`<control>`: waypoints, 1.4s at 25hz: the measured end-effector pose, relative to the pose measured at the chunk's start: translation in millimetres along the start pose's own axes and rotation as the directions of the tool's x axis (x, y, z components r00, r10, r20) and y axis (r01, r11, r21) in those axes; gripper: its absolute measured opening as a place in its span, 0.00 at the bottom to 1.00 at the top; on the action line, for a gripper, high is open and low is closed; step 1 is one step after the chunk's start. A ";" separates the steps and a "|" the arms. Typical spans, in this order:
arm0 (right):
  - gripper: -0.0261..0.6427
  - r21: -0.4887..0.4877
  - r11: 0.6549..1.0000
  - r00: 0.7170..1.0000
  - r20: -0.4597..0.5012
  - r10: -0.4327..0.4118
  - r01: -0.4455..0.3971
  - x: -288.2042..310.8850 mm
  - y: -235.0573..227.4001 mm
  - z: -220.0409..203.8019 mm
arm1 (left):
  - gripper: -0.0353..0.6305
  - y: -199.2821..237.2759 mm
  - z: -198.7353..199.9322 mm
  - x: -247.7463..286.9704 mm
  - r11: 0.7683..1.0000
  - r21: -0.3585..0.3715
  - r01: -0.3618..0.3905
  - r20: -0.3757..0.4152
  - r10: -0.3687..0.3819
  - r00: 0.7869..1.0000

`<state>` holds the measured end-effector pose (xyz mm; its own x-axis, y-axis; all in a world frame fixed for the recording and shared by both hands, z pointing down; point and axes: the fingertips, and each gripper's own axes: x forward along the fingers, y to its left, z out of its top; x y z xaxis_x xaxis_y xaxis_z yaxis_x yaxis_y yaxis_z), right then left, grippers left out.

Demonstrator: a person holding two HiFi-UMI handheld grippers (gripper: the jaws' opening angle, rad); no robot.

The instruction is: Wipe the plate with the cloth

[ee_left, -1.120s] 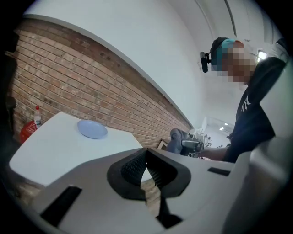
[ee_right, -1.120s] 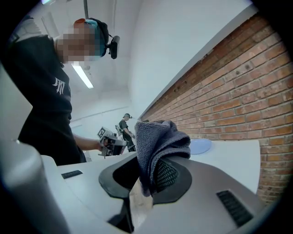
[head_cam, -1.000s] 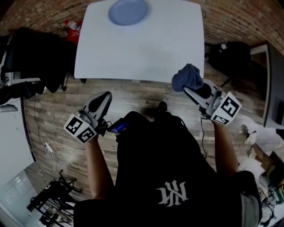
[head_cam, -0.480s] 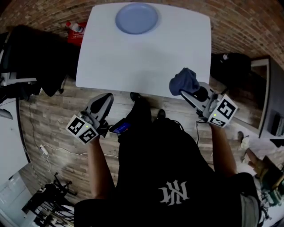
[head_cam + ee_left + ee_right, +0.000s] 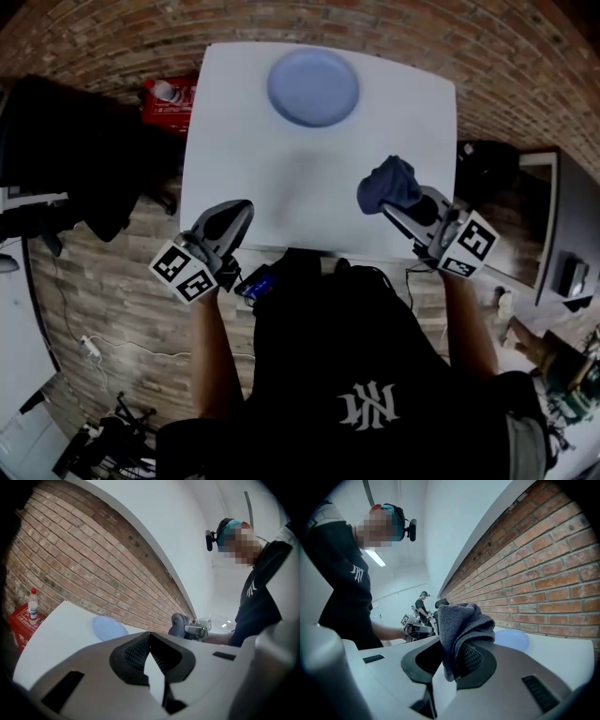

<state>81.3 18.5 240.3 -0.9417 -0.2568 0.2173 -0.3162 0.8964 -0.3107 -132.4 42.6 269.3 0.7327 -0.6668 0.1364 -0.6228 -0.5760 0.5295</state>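
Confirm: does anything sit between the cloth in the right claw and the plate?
Nothing visible. The right claw grips the cloth over the near part of the table. The plate lies at the far side, and only bare white tabletop shows between them.

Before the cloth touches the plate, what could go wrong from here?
1. The plate lies loose near the far edge of the table. The left gripper, shut and empty, hangs at the near edge, so a wipe may push the plate away.
2. The right gripper pinches only a fold of the bunched cloth; under rubbing it might slip out, or the hard jaws might scrape the plate.
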 end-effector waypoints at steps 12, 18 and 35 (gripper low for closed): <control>0.16 0.046 0.999 0.999 -0.039 -0.020 0.022 45.5 -60.9 14.0 | 0.06 63.6 6.0 42.8 0.998 -0.059 0.022 -0.025 -0.023 0.999; 0.16 0.052 0.995 0.996 -0.026 0.086 -0.085 64.0 -92.3 13.1 | 0.06 67.9 39.1 61.6 0.999 0.007 -0.052 -0.009 0.052 0.999; 0.16 -0.094 0.985 0.989 0.022 0.149 -0.146 134.2 -188.3 44.2 | 0.06 150.2 44.1 123.3 0.986 0.067 -0.152 -0.163 0.161 0.973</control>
<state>9.4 -200.6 287.0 -0.9806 -0.1284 0.1482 -0.1629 0.9543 -0.2507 -147.7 -146.9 328.7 0.6576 -0.6645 0.3550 -0.7439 -0.4983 0.4453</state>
